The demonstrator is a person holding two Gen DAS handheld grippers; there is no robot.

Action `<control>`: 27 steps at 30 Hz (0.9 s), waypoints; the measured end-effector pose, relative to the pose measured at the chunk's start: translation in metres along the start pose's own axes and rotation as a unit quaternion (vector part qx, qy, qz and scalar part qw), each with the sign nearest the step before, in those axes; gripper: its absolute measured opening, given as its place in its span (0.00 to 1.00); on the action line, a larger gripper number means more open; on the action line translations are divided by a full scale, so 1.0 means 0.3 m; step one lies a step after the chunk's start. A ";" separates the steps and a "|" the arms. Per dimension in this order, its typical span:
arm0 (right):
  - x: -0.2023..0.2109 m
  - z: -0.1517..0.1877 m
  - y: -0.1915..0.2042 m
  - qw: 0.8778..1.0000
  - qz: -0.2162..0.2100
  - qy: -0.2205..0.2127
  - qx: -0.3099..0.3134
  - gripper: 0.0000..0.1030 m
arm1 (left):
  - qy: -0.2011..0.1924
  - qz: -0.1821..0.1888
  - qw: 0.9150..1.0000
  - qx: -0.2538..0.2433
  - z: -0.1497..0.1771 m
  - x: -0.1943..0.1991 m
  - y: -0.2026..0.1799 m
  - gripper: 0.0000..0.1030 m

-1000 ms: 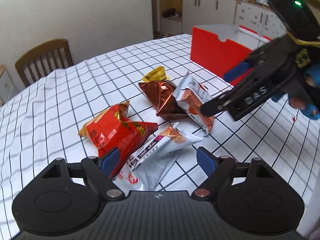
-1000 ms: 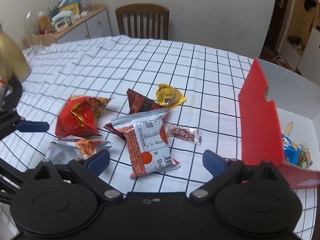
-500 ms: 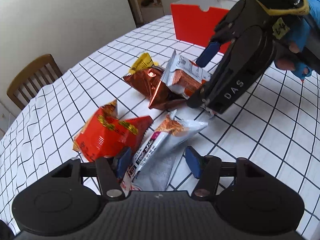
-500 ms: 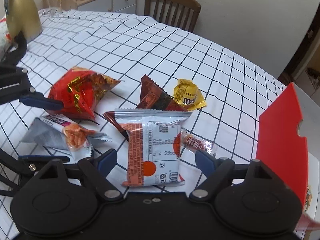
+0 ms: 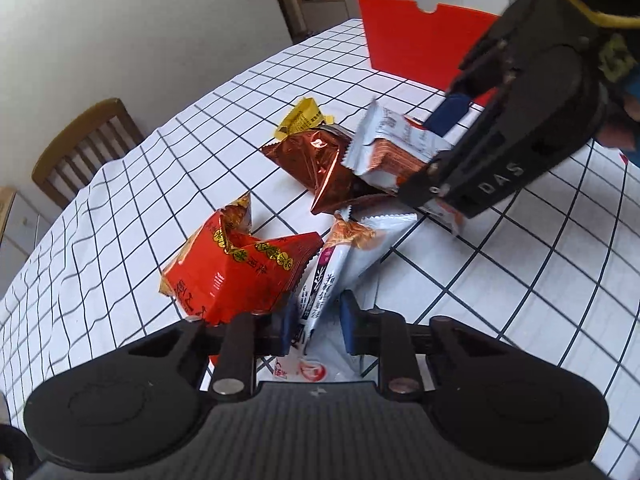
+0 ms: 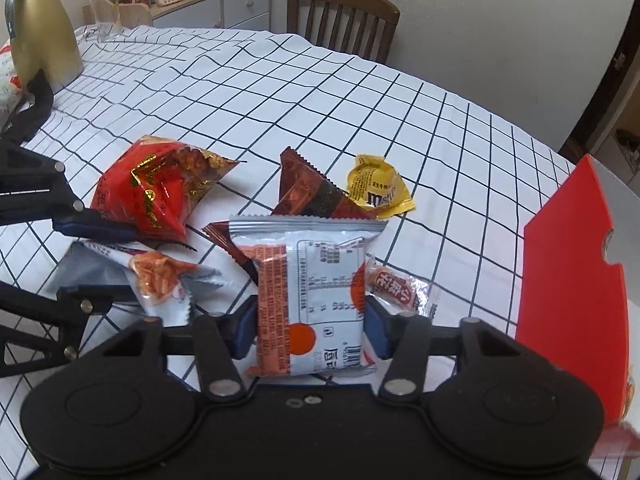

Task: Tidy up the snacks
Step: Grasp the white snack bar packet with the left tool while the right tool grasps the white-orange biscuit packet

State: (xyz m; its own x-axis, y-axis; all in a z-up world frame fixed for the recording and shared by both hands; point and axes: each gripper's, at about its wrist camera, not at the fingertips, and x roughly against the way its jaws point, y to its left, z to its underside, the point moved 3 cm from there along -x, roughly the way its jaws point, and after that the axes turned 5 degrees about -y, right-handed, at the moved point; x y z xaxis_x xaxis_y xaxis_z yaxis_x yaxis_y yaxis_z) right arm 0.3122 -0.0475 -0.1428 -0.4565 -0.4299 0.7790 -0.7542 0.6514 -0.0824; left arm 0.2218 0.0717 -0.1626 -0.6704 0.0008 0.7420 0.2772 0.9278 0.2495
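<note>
Altogether six snack packets (image 6: 308,292) lie beside one red box (image 6: 572,292).

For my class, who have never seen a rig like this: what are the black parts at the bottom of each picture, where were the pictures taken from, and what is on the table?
No robot: a person holds a hand-held gripper in each hand, each carrying a camera looking along its fingers. The left gripper is closing on a white snack pouch; the right gripper is closing around a silver-and-orange packet. Both packets sit between the jaws. On the checked tablecloth also lie a red bag, a brown wrapper, a yellow packet and a small candy, beside a red box.
</note>
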 end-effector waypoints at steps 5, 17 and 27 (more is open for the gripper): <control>0.039 0.017 0.007 1.000 0.000 -0.006 -0.014 0.48 | 0.009 0.005 0.999 0.044 -0.004 0.011 0.002 0.19; 0.204 0.077 -0.005 0.998 0.011 -0.024 -0.061 0.46 | 0.041 0.010 0.978 0.204 0.020 0.049 0.024 0.18; 0.360 0.117 -0.006 0.996 0.013 -0.034 -0.077 0.46 | 0.038 0.023 0.961 0.273 0.016 0.135 -0.008 0.14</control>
State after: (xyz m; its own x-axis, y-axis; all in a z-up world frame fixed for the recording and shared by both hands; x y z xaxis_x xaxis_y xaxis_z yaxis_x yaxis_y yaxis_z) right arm 0.2475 -0.1170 -0.0802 -0.5105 -0.4499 0.7328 -0.6625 0.7491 -0.0017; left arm 0.1907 0.0712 -0.1360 -0.6085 0.0386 0.7926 -0.1101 0.9851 -0.1325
